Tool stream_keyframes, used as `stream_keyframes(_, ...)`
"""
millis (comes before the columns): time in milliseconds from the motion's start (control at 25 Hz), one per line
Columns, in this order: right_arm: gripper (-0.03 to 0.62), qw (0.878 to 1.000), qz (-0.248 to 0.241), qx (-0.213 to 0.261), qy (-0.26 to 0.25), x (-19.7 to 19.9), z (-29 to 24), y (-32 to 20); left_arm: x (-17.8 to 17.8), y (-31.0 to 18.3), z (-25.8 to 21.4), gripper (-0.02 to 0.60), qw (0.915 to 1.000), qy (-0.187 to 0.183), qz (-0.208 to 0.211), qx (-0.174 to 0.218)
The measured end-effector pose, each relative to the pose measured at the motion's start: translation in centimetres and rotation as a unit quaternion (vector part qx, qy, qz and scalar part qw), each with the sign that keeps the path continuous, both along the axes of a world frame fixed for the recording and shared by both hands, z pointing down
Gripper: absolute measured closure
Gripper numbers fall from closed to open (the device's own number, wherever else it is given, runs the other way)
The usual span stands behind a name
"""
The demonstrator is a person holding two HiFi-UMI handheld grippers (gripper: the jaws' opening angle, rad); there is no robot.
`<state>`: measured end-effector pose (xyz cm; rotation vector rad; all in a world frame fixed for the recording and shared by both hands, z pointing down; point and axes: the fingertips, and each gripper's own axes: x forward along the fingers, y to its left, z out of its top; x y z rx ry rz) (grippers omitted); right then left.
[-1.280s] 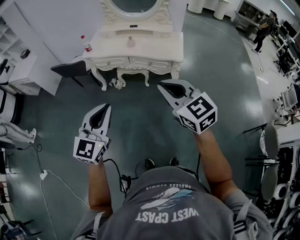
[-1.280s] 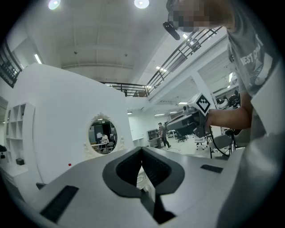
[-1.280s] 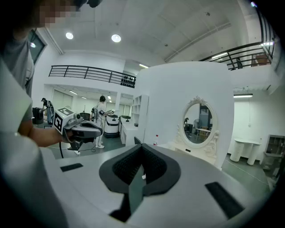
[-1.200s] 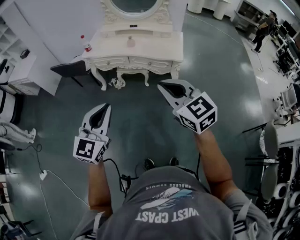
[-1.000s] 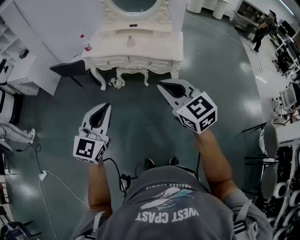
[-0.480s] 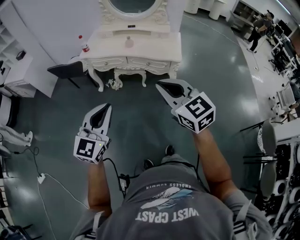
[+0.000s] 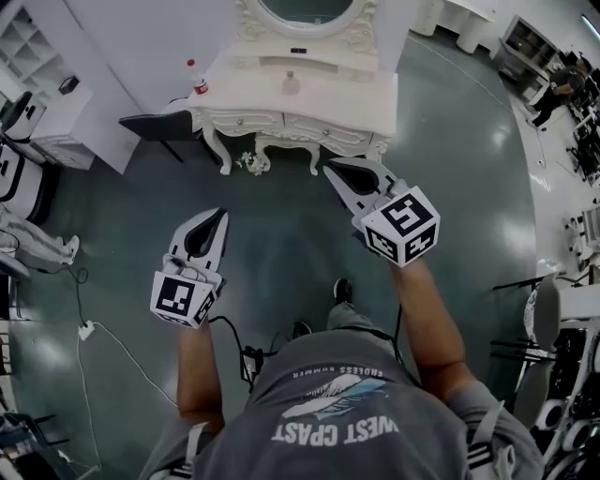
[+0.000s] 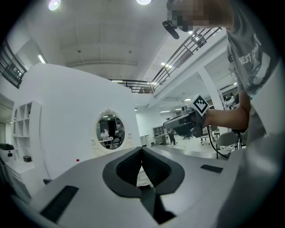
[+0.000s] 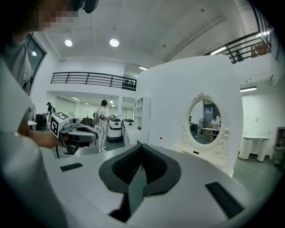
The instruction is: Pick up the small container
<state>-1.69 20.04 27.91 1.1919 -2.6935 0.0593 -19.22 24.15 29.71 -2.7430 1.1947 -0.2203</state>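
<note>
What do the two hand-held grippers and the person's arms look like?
The left hand-held gripper and right hand-held gripper have pale grey shells with dark ribbed pads. Each carries a white cube printed with black square markers. A black cable trails from the left one. The person wears a grey short-sleeved T-shirt.

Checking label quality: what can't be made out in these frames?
Small container: head view, too small to tell shape or lid.
Dressing table top: gripper views, mostly hidden behind left gripper and right gripper.
Mirror: head view, cut by top edge.
</note>
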Motion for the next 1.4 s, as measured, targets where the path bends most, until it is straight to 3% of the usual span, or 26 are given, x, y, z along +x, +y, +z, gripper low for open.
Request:
stream_keyframes(520, 0.568, 0.997, -0.079, -0.01, -0.021, 1.0, 1.2, -9.8, 2.0, -6.4, 0.5, 0.565, 0.9968, -0.018, -0.077, -0.01)
stream_keyframes(920, 0.568, 0.989, -0.14, -0.019, -0.039, 2.4, 2.0, -17.2, 4.5, -11.1, 0.8, 0.565, 0.9895, -0.037, -0.138, -0.017)
stream_keyframes(1160, 0.568, 0.987, -0.149, -0.026, -0.054, 3.7, 2.2, -20.4, 6.2, -12.9, 0.4, 0.565, 0.987, -0.051, -0.151, -0.021)
stream_keyframes(1400, 0.568, 0.989, -0.133, -0.033, -0.062, 4.6, 3.1, -22.0, 6.7, -14.6, 1.2, 0.565, 0.989, -0.054, -0.135, -0.028)
